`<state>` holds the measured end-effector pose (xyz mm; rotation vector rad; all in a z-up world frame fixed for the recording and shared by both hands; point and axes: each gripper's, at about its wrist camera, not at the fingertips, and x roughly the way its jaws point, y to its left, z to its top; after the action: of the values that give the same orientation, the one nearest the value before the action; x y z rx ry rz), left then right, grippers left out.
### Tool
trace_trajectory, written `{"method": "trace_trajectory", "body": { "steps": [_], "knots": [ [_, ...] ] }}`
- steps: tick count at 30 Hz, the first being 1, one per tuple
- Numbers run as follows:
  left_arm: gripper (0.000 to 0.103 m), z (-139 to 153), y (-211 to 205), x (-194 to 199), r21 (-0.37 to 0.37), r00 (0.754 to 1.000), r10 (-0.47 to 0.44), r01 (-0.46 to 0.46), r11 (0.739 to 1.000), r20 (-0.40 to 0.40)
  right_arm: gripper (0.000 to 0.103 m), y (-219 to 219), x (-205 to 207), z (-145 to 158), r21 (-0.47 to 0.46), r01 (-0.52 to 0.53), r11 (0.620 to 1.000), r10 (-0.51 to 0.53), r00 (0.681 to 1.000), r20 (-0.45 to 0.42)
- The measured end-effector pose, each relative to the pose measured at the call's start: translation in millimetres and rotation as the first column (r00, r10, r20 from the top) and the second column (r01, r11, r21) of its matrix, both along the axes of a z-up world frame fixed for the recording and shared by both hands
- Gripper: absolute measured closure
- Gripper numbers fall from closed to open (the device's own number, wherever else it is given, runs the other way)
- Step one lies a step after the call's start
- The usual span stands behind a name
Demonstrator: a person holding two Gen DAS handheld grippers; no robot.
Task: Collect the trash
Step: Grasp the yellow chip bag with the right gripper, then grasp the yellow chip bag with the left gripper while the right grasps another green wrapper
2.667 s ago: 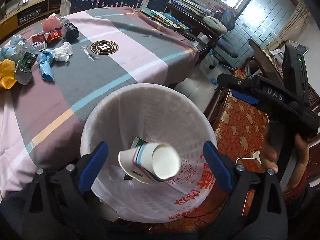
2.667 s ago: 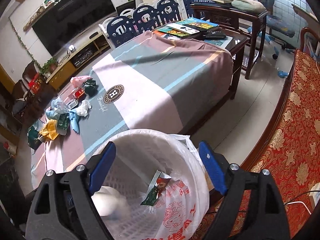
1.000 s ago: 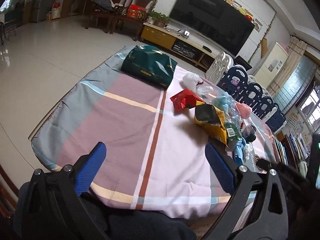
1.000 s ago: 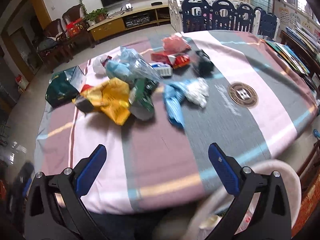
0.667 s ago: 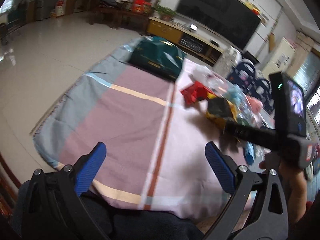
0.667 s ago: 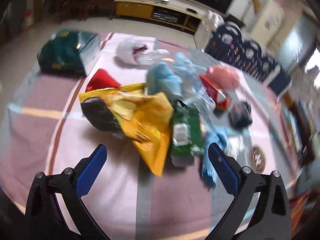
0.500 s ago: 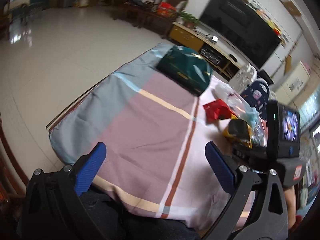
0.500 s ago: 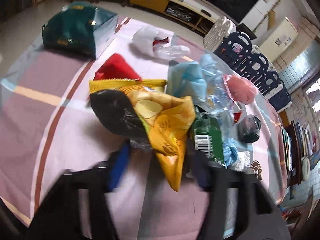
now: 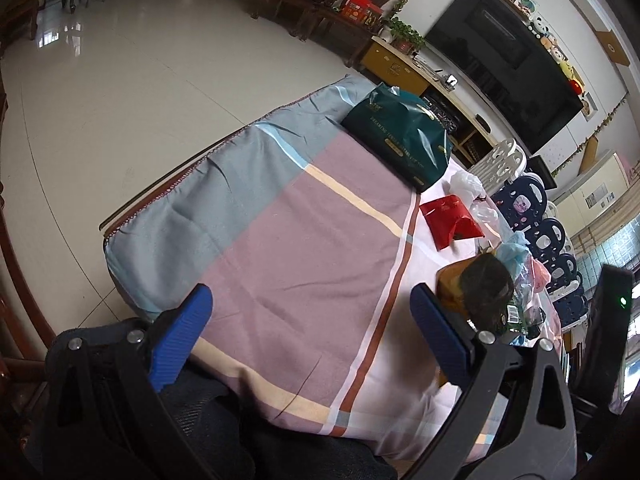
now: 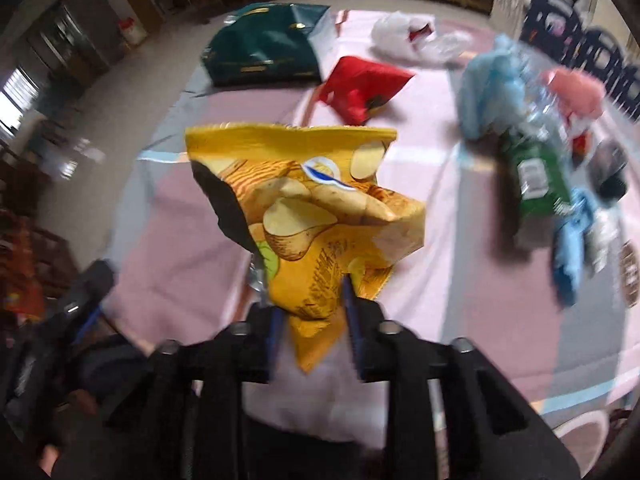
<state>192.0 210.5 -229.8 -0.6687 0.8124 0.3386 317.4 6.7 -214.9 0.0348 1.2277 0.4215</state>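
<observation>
A crumpled yellow chip bag (image 10: 304,208) hangs upright in front of my right gripper (image 10: 312,308). Its lower corner sits between the blue pads (image 10: 349,292), which press on it while the jaws are opening a little. In the left wrist view the same bag (image 9: 452,284) lies in shadow at the right. My left gripper (image 9: 310,300) is open and holds nothing, over the near part of the striped tablecloth (image 9: 304,240).
More trash lies on the cloth: a red packet (image 10: 364,84), a dark green bag (image 10: 264,48), a white plastic bag (image 10: 408,36), blue crumpled plastic (image 10: 488,84), a green-labelled bottle (image 10: 536,176) and a pink wad (image 10: 576,92). A pale bin rim (image 10: 580,428) shows at lower right.
My right gripper came in over the trash pile and its jaws closed from wide open onto the yellow chip bag, which now stands up between them. The left gripper stayed open and shifted slightly.
</observation>
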Motion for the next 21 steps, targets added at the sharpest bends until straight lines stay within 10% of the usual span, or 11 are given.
{"method": "trace_trajectory", "body": {
  "steps": [2,9,21],
  "knots": [
    [0.004,-1.0,-0.8,0.6,0.007,1.0,-0.001,0.001,1.0,-0.005,0.037,-5.3,-9.2,5.2,0.053,0.019,0.998,-0.019,1.0,0.002],
    [0.004,-2.8,-4.4,3.4,0.028,1.0,-0.004,0.005,1.0,-0.021,0.033,-52.4,-20.2,24.5,0.167,0.148,0.975,-0.156,0.987,0.035],
    [0.004,-4.0,-8.0,2.8,0.058,0.999,-0.011,0.013,0.998,-0.033,0.032,-109.9,20.5,-6.3,-0.003,0.495,0.869,-0.494,0.868,0.049]
  ]
}}
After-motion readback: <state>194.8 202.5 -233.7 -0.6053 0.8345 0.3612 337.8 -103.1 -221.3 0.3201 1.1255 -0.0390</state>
